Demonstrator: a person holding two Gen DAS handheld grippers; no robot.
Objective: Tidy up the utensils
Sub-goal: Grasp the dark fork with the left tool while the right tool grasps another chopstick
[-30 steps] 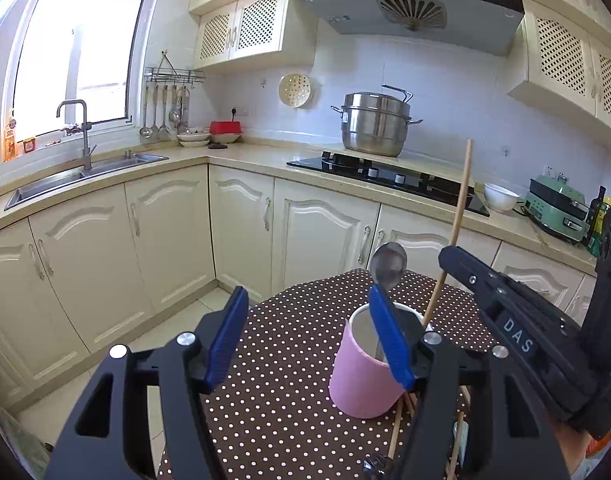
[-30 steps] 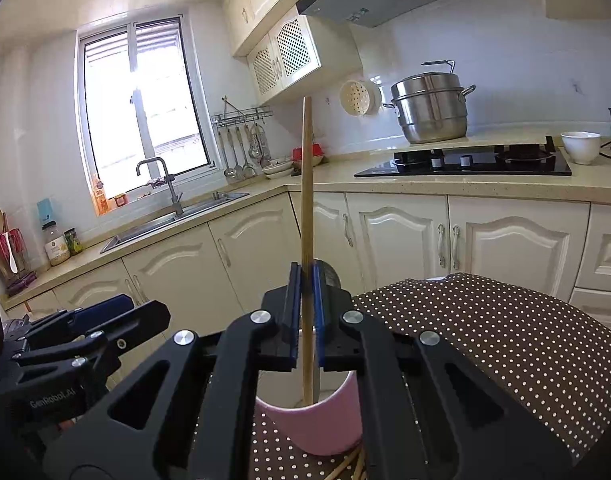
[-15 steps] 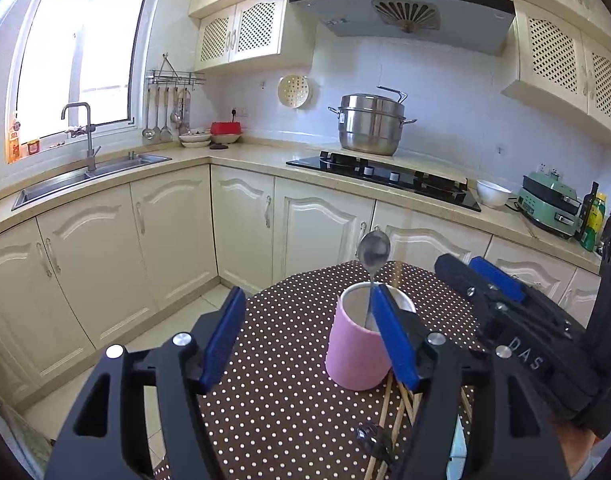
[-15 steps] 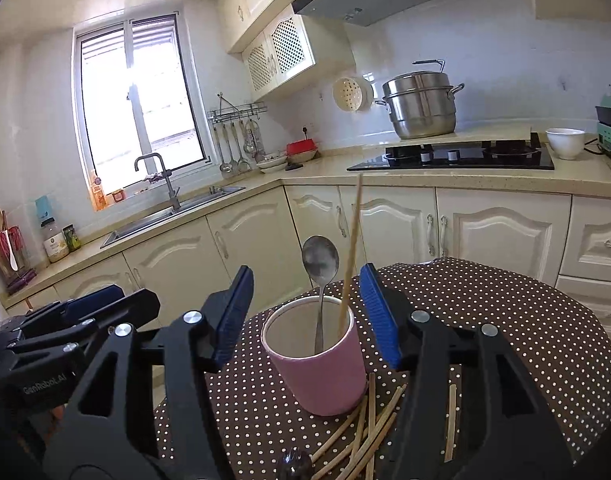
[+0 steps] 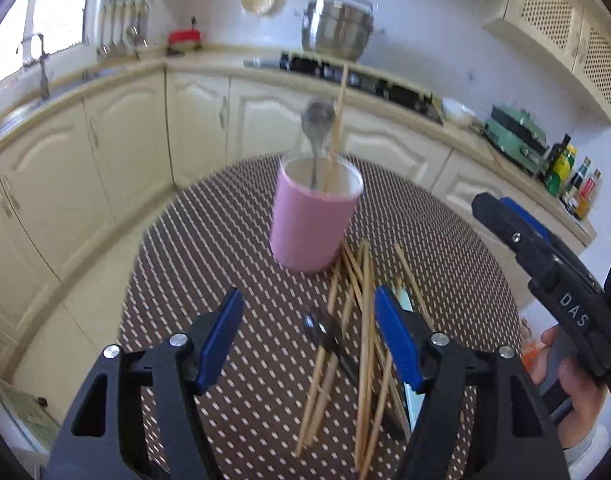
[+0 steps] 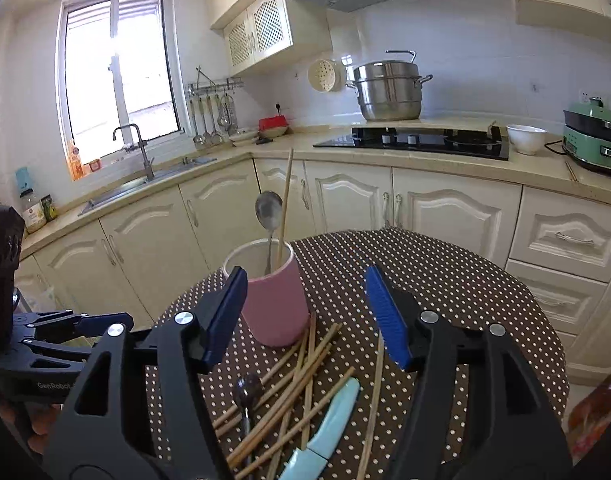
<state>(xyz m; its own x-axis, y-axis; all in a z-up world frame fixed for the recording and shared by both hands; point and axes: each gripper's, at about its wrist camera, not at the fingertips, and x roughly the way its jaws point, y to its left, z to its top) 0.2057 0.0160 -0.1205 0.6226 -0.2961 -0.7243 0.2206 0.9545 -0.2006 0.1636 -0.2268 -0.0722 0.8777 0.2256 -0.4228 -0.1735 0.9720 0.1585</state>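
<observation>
Pink and upright, the cup [image 6: 274, 300] stands on the brown dotted desk [image 6: 445, 276], holding a metal spoon [image 6: 268, 210] bowl-up and one wooden chopstick [image 6: 284, 208] that leans against the rim. Just in front of the cup, a loose pile of chopsticks [image 6: 301, 376] lies crisscrossed on the cloth, some ends touching the cup's base. A dark-handled spoon [image 6: 246, 394] lies among them, with sticks crossing its handle, and a pale blue knife [image 6: 325, 420] lies under or beside the pile's near edge; which, the view does not settle.

The right tool [image 6: 305, 312] hovers over the pile, its blue pads opening with nothing pinched, the cup beside its left pad. The left tool [image 5: 307, 340] hangs spread above the same pile, empty, in a blurred view. A hand [image 5: 577, 392] grips the right tool's handle.

Cream cabinets [image 6: 345, 200] ring the desk; a steel pot [image 6: 389, 90] sits by the black hob [image 6: 417, 142], a white bowl [image 6: 525, 139] and a green appliance [image 6: 595, 140] further right.
</observation>
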